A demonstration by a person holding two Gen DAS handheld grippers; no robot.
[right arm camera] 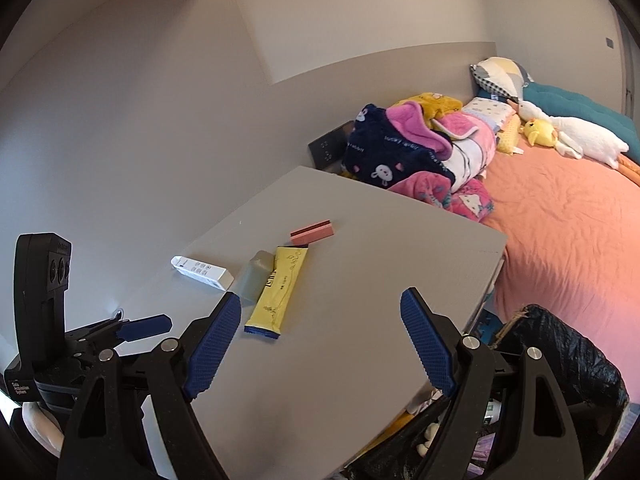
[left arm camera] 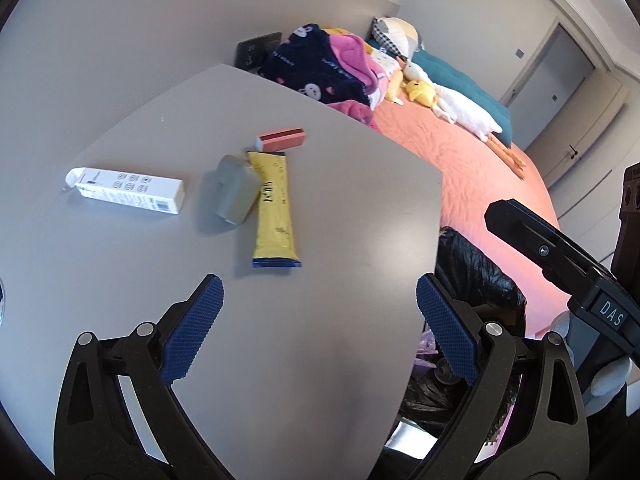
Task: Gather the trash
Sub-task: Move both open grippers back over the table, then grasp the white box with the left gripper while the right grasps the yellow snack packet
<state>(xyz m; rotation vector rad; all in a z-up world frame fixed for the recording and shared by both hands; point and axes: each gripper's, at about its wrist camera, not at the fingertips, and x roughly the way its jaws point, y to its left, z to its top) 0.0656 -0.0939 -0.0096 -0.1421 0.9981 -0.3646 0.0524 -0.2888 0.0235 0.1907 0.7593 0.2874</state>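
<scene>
Left wrist view: the left gripper point(left arm camera: 320, 320) is held wide apart, empty, over the grey table point(left arm camera: 320, 360). Trash is seen at 12 o'clock: a yellow wrapper point(left arm camera: 274, 208), white box point(left arm camera: 128, 190), pink box point(left arm camera: 284, 139). The right gripper point(right arm camera: 320, 340) is also spread, empty.

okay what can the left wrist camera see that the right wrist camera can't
Only the left wrist view shows the doors past the bed, and the right hand-held gripper from the side. Only the right wrist view shows the left hand-held gripper from the side. Both show the grey table, the yellow packet, white box, pink box, grey bottle, black bin bag beside the table, and the orange bed. Each view's own jaws stand open and empty.
</scene>
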